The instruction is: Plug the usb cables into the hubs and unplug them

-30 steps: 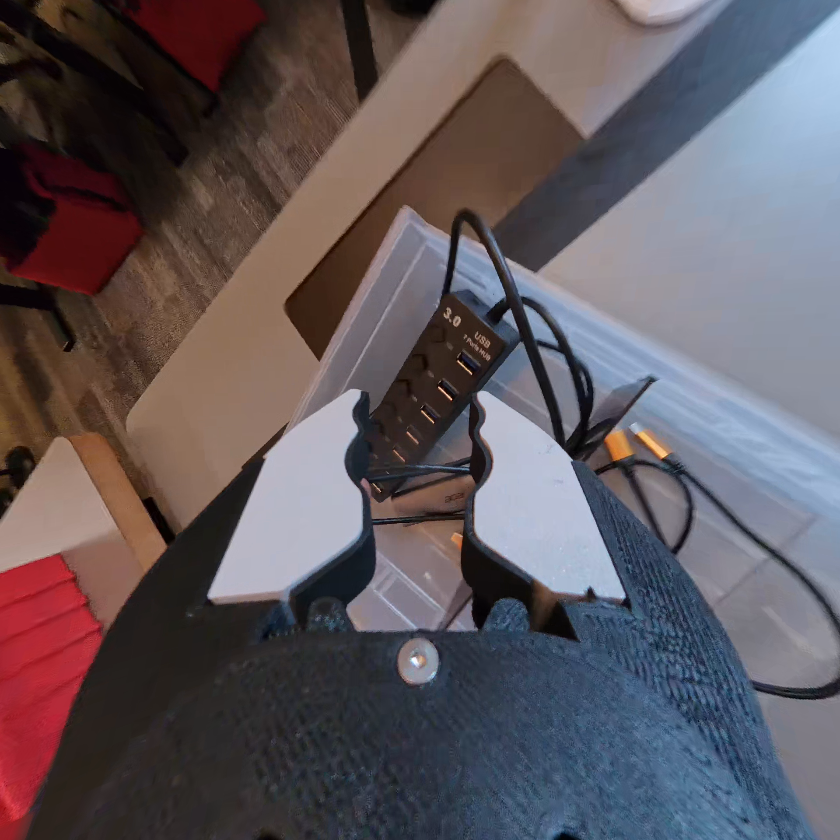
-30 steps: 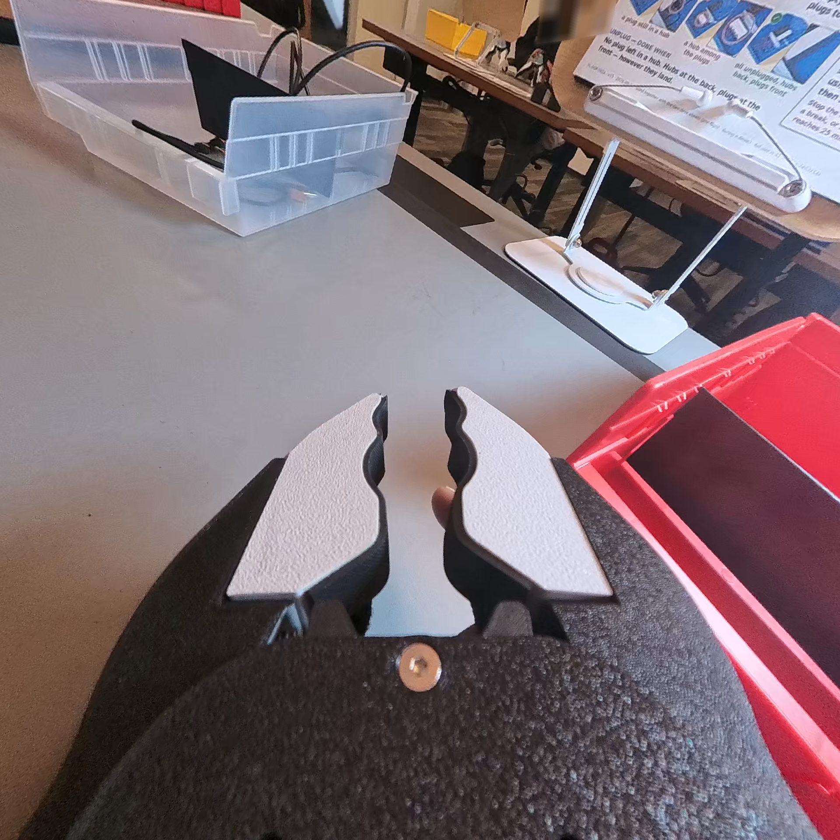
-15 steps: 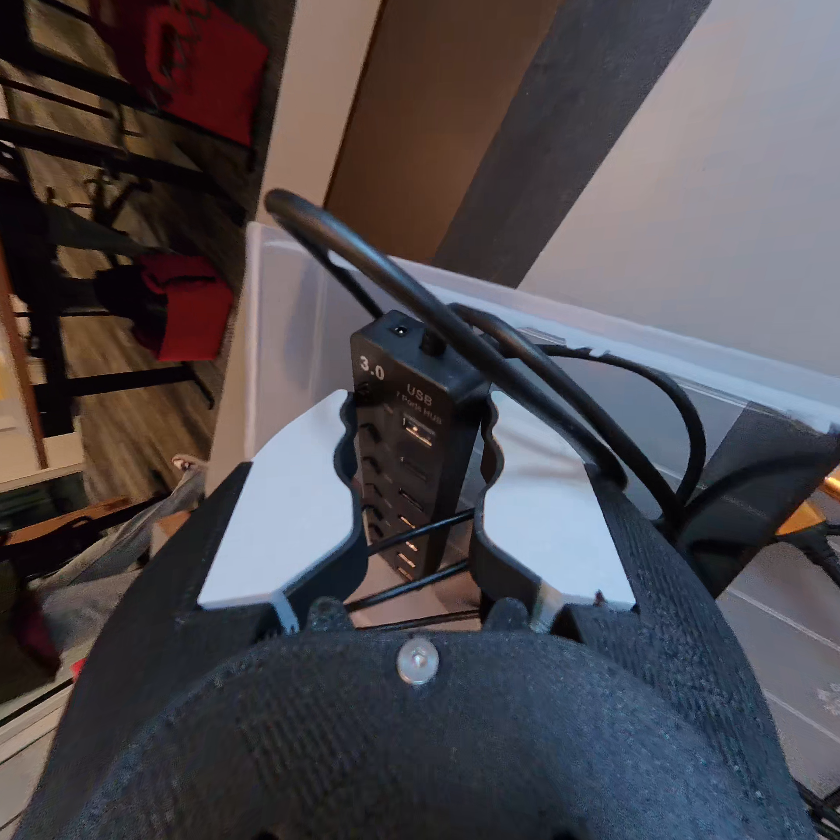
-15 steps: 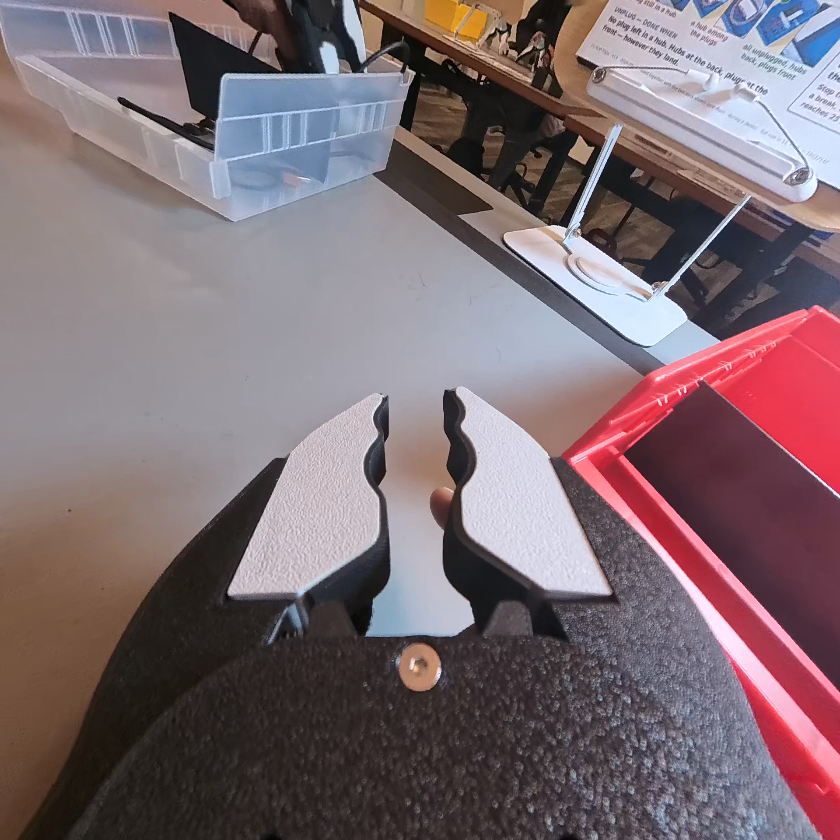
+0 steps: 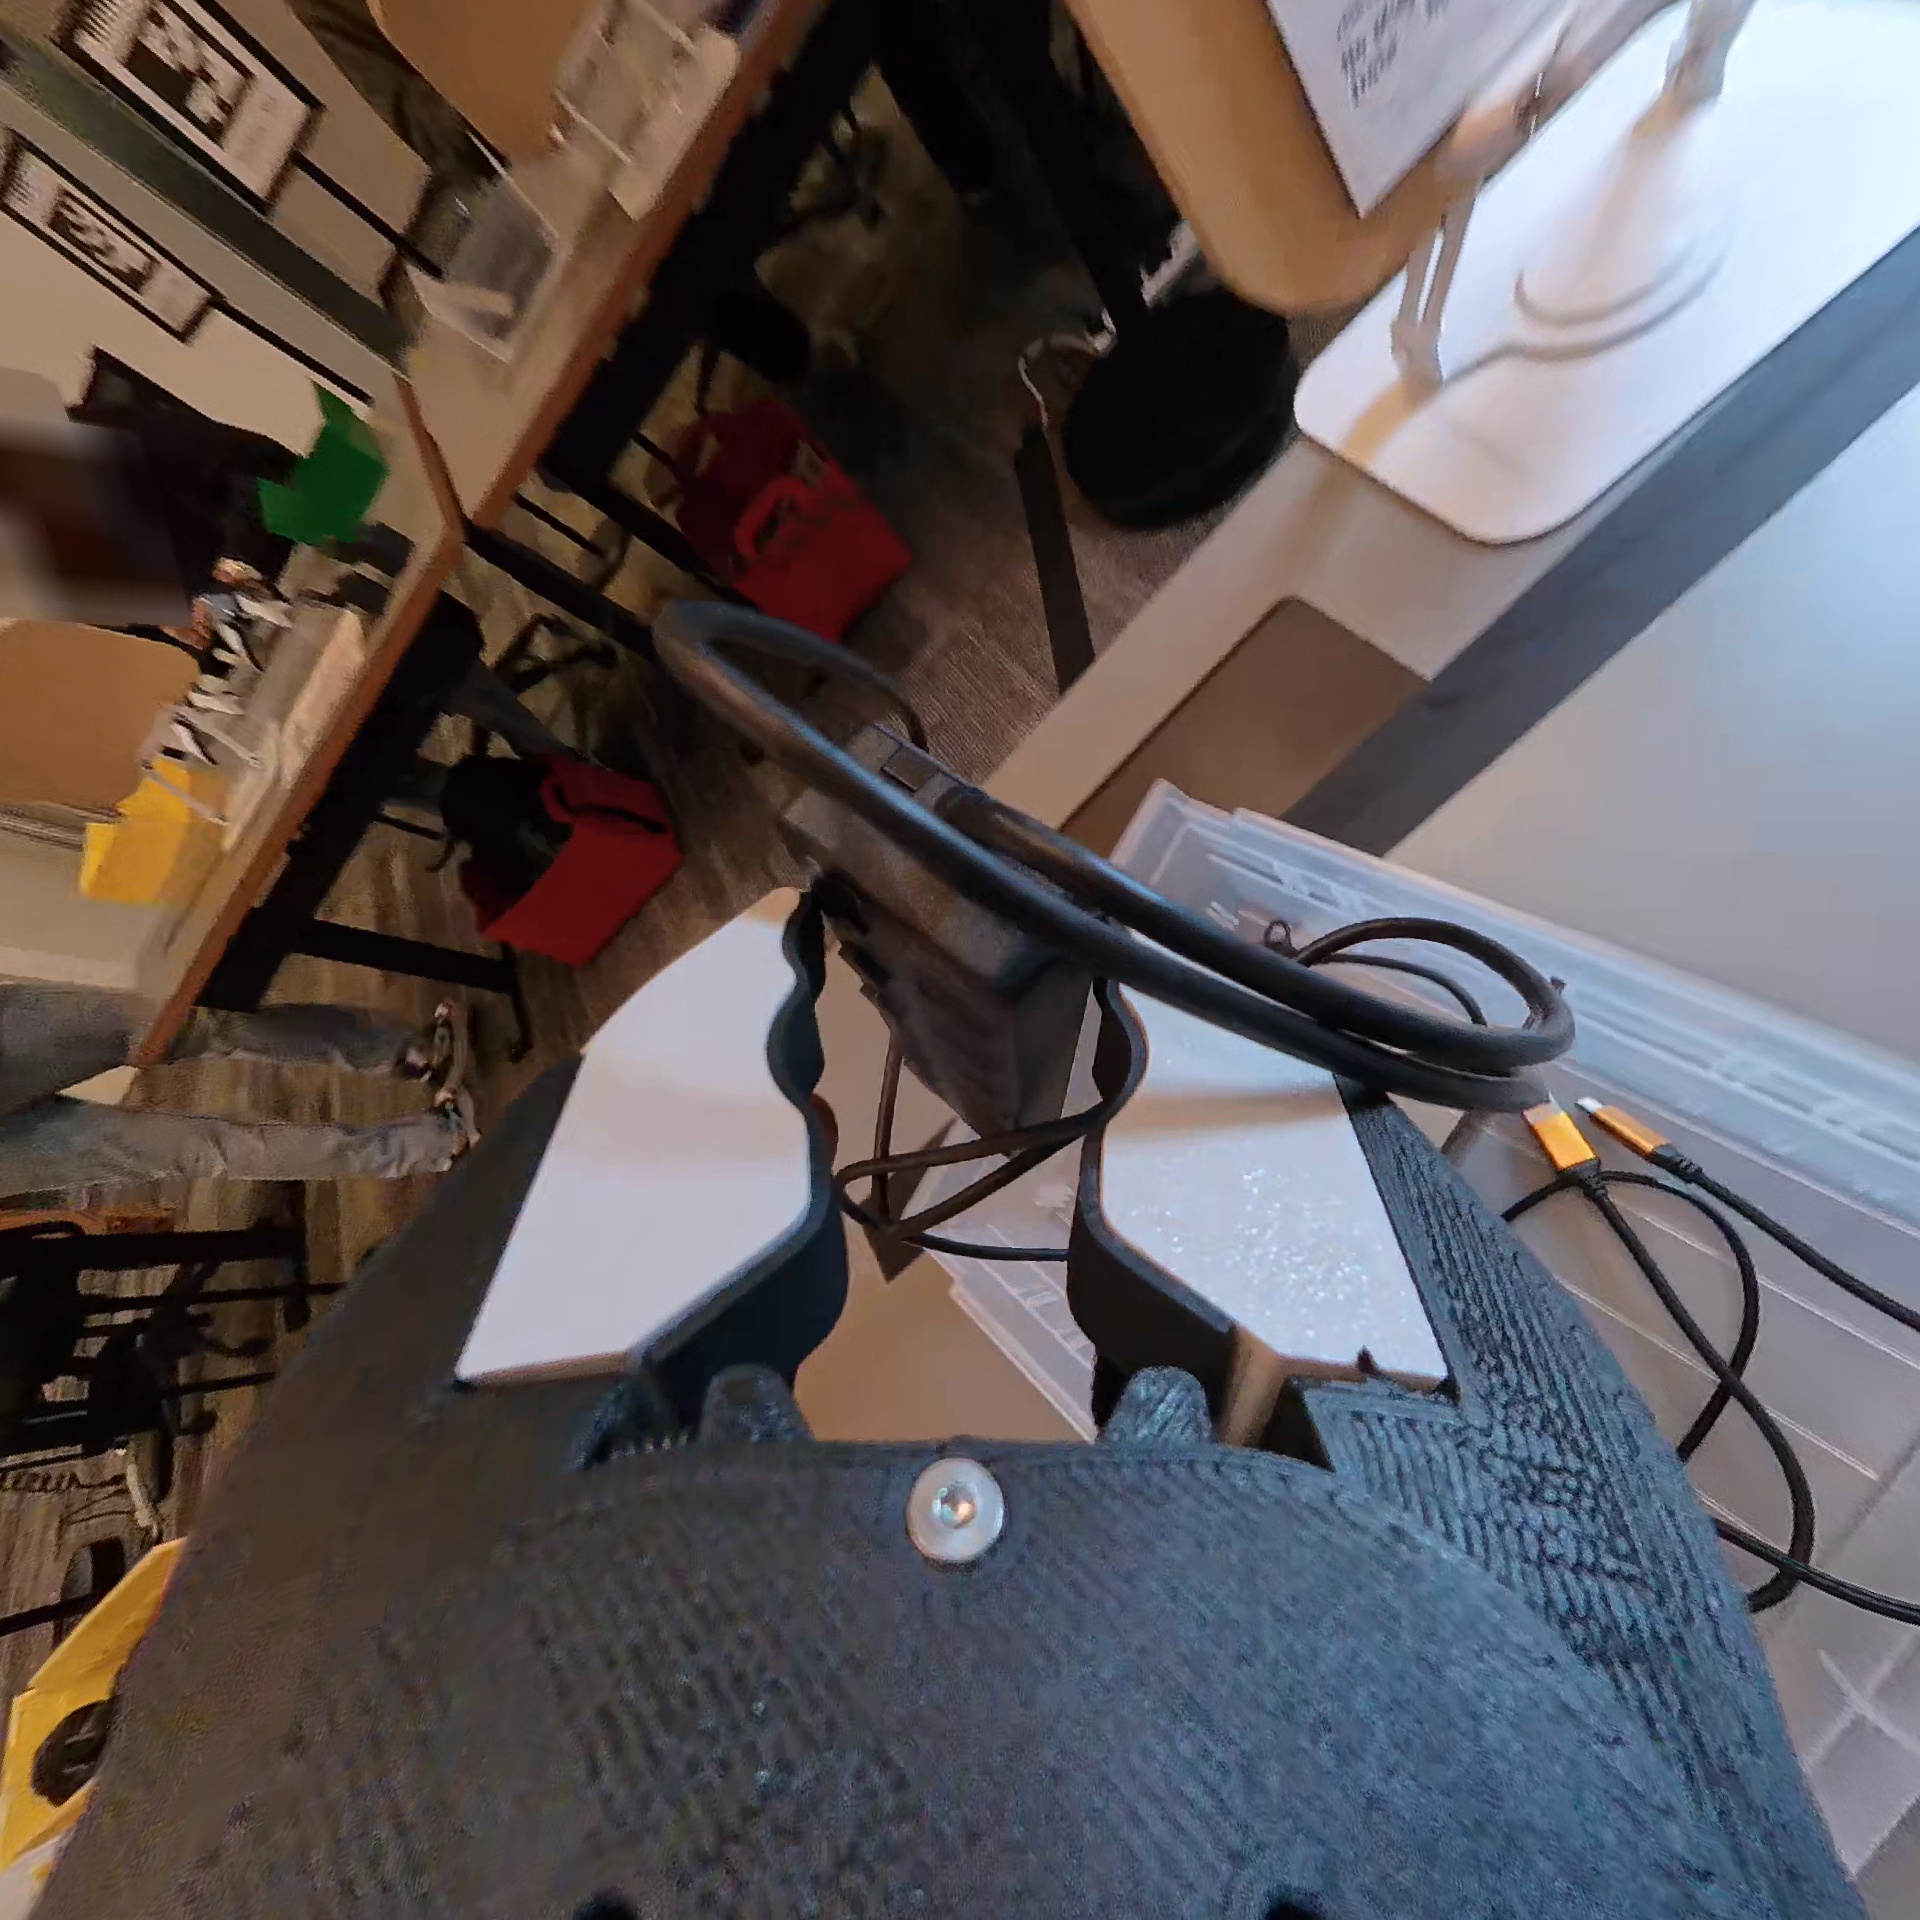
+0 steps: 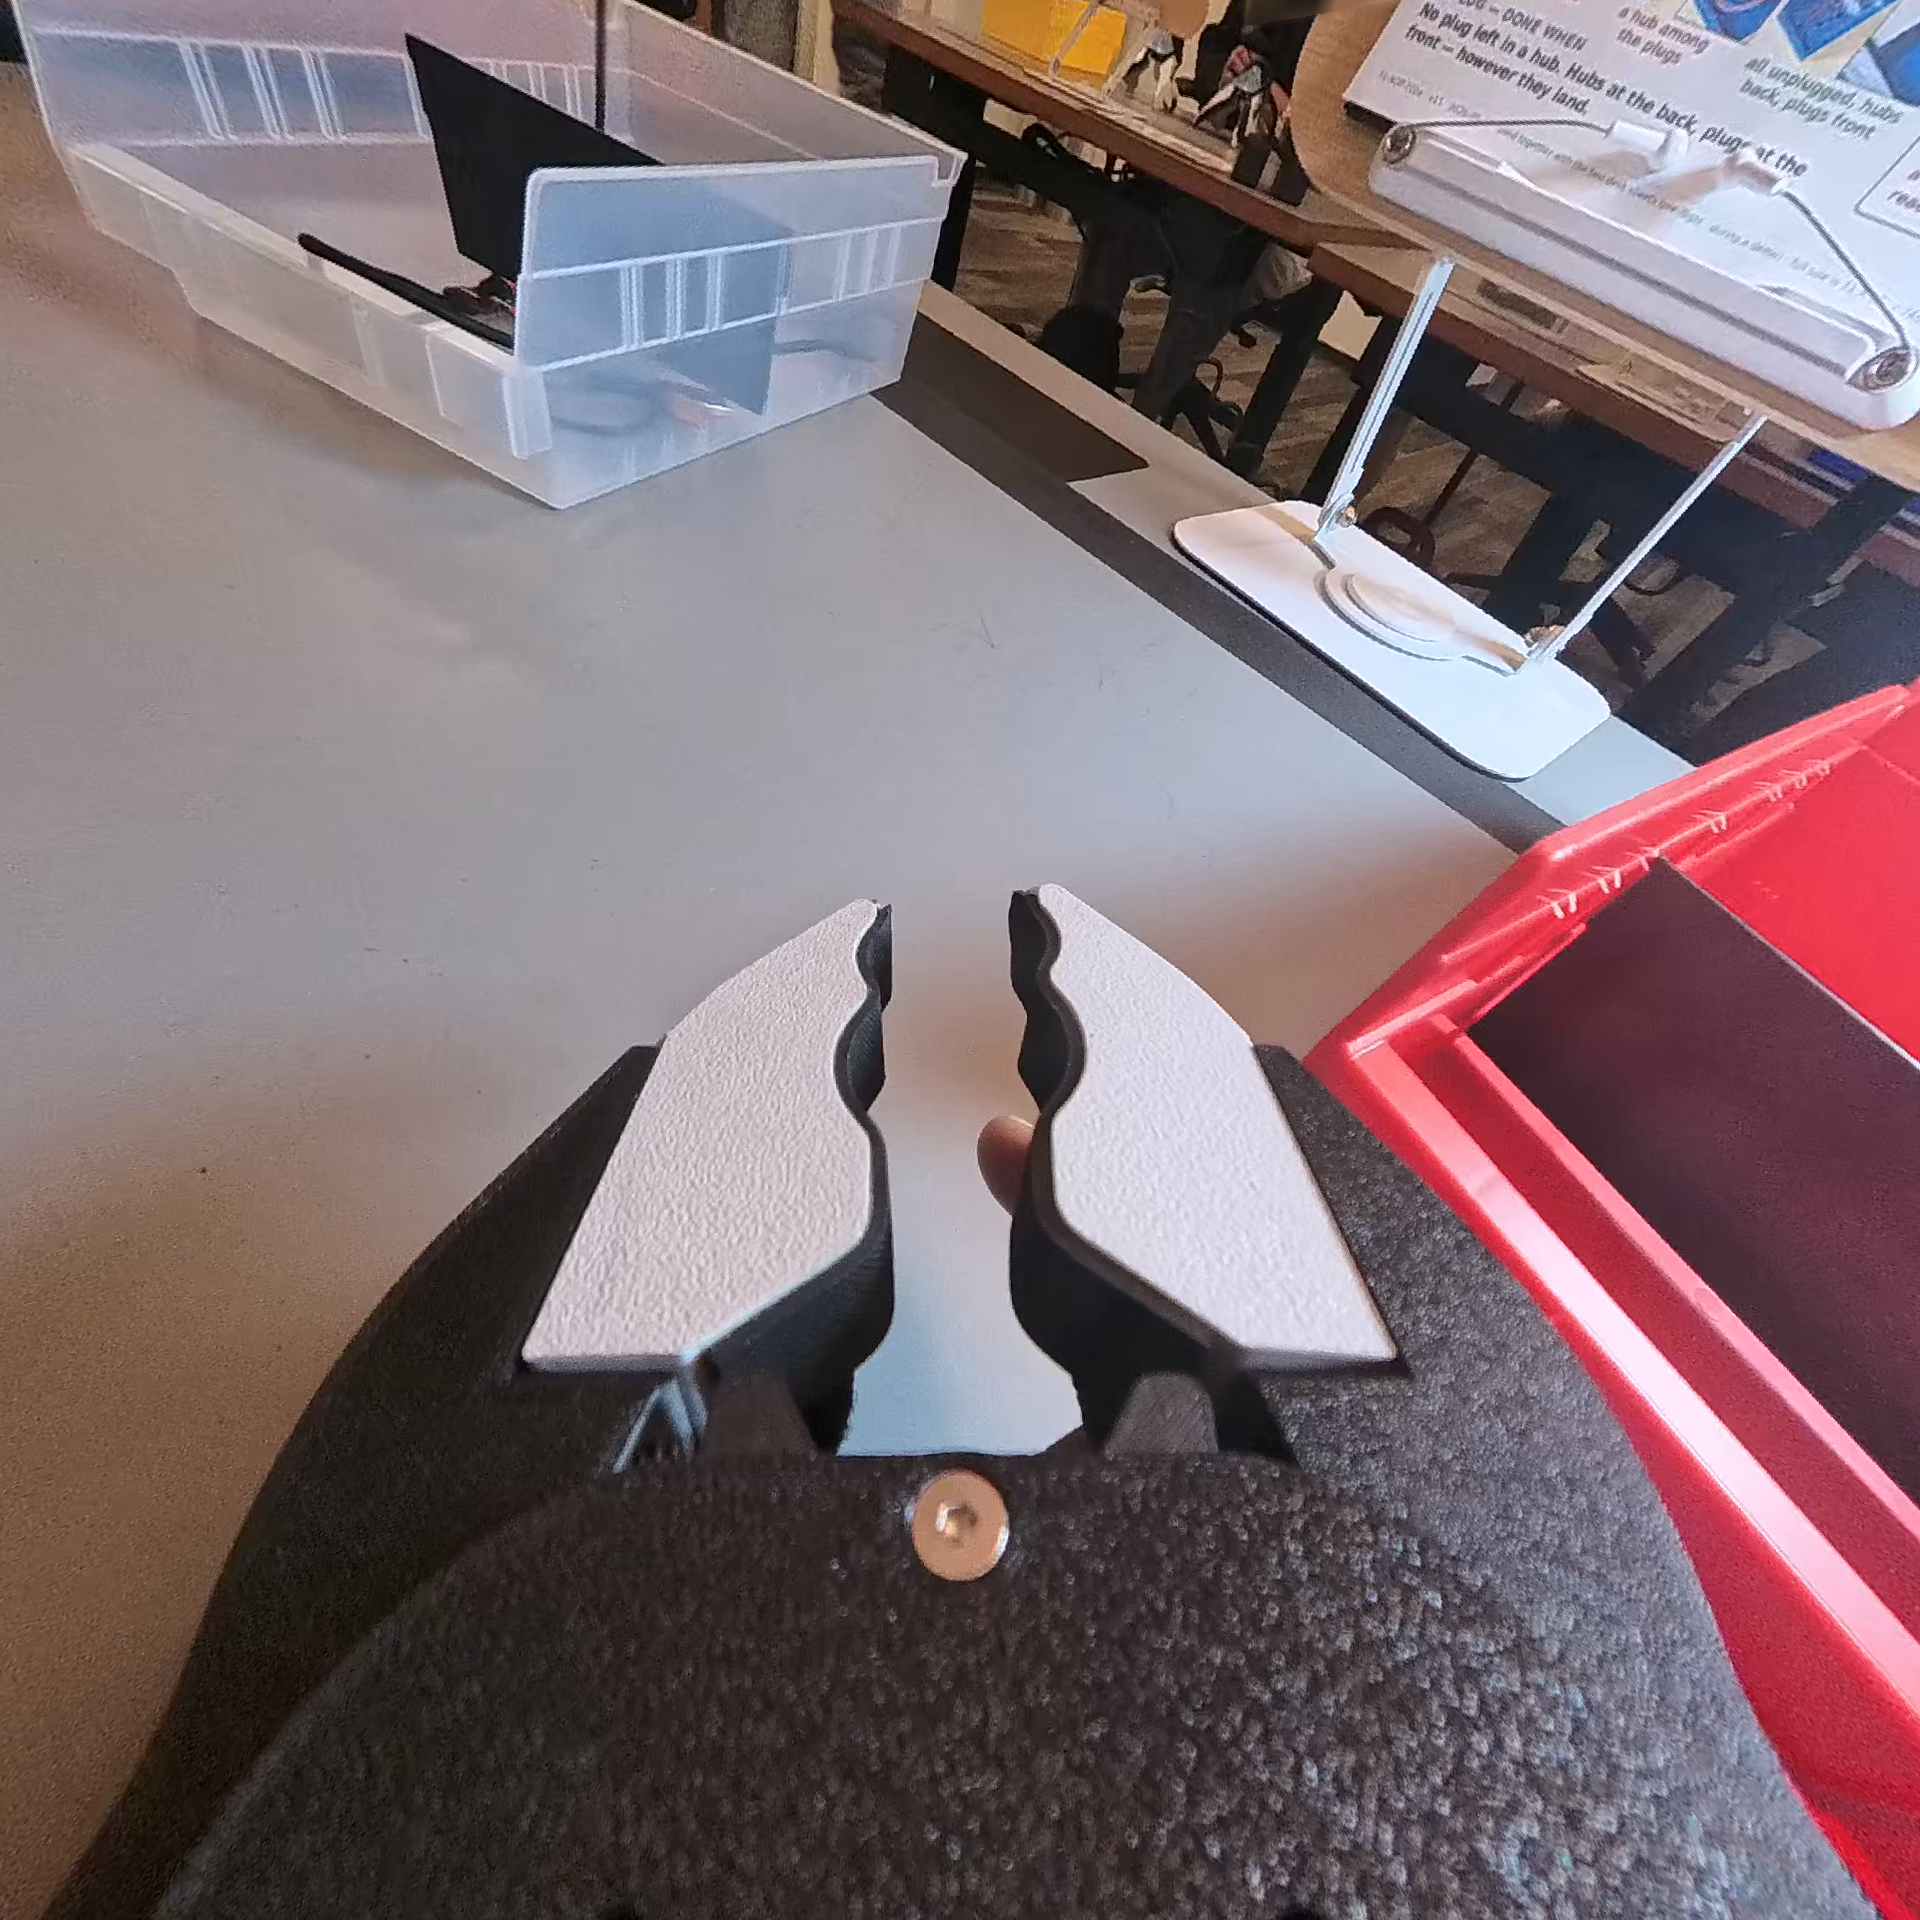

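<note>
My left gripper (image 5: 956, 961) is shut on a black USB hub (image 5: 940, 977) and holds it tilted in the air above the clear plastic bin (image 5: 1714, 1081). The hub's thick black cable (image 5: 1143, 940) loops over the right finger. Thin black cables hang below the hub. Two orange-tipped USB plugs (image 5: 1558, 1132) lie in the bin. My right gripper (image 6: 949, 914) is open and empty, low over the grey table (image 6: 520, 727). The clear bin (image 6: 727, 270) is far ahead to its left, and a thin cable (image 6: 601, 62) hangs into it.
A red bin (image 6: 1538, 935) with a black divider stands just right of the right gripper. A white document stand (image 6: 1403, 644) with an instruction sheet is at the table's far edge. Beyond the edge are the floor, other tables and red bags (image 5: 790, 520). My right fingertips sit around 50 centimeters from my left ones.
My left gripper has closed on the hub and lifted it out of the clear bin, swinging up and tilting. The right gripper has stayed nearly still and open.
</note>
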`<state>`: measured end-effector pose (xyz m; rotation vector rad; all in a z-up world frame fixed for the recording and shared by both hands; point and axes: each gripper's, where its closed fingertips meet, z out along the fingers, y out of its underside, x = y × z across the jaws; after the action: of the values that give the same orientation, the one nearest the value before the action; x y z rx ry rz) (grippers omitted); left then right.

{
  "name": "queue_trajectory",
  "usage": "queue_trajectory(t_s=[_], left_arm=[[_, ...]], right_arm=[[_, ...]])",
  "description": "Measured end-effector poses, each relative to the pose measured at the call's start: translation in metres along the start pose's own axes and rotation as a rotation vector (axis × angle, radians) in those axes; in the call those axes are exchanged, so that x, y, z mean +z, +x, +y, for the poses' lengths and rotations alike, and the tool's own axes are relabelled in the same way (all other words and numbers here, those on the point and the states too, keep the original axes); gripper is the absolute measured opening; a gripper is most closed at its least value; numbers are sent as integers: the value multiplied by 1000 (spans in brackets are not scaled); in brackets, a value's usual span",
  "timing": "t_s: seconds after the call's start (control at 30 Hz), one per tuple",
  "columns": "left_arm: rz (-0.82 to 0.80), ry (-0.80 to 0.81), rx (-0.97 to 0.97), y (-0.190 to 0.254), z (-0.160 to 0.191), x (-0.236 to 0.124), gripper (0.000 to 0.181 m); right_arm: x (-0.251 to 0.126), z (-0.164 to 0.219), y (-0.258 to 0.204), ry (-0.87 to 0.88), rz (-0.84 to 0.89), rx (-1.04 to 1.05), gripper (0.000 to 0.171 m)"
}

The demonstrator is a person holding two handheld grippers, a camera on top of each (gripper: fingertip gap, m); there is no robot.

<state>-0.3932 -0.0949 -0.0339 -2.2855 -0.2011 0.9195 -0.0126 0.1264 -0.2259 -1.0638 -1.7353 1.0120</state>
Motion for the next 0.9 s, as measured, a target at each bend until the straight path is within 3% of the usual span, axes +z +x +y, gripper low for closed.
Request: queue_trajectory(t_s=[0.2,0.37,0.63,0.77,0.8,0.9], left_arm=[[-113,151,102,-10,-65,-76,50],[-151,310,193,21,-126,-142,51],[7,507,350,163,-182,-207,49],[180,586,361,248,-180,-216,48],[224,609,379,268,-177,-217,35],[335,672,344,317,-171,-217,31]], right_arm=[[-2,-11,1,52,-1,24,22],[1,-50,8,135,4,-1,30],[-22,-147,45,340,80,-168,50],[-45,-173,45,415,2,-213,72],[-50,-177,44,431,-44,-213,77],[-54,-170,38,368,-234,-202,87]])
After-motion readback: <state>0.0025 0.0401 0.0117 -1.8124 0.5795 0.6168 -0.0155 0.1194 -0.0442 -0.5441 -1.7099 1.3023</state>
